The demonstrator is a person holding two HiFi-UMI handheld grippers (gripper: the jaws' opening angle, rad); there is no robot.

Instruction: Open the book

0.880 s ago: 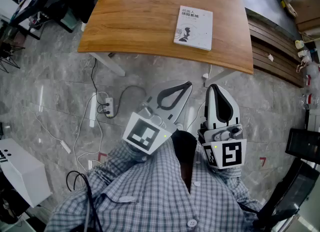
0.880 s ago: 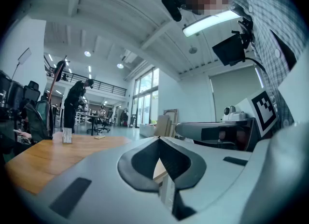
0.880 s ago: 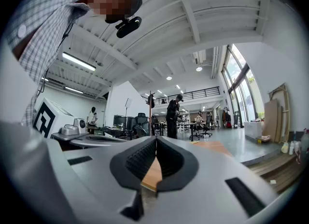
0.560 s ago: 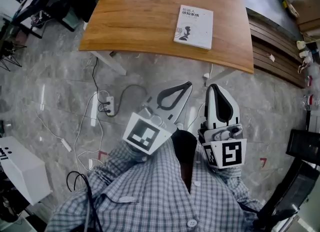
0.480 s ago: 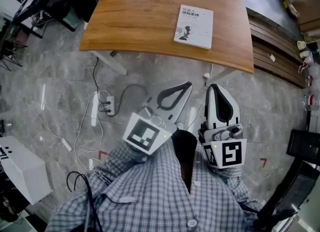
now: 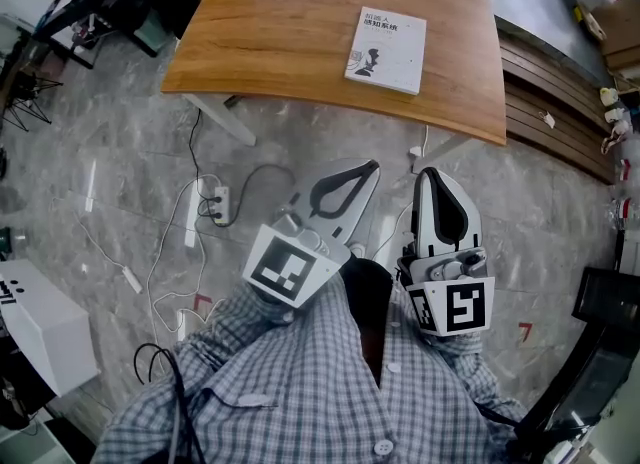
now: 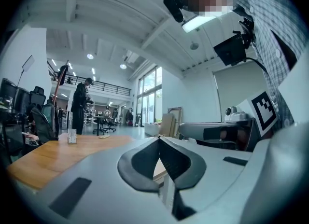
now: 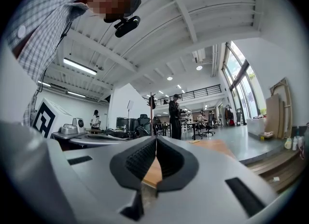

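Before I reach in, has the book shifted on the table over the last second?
No. The book sits at the same spot against the table's front edge; only the head view drifted slightly.

The right hand-held gripper (image 8: 155, 142) fills the lower frame, jaws pressed together on nothing, with the wooden table (image 8: 216, 146) behind and a person (image 8: 175, 118) standing at centre.

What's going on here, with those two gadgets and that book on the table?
A person holds a left gripper and a right gripper close to the chest, both shut and empty. The book lies closed on the wooden table, well ahead of them. Neither gripper touches it, so opening it has not begun.
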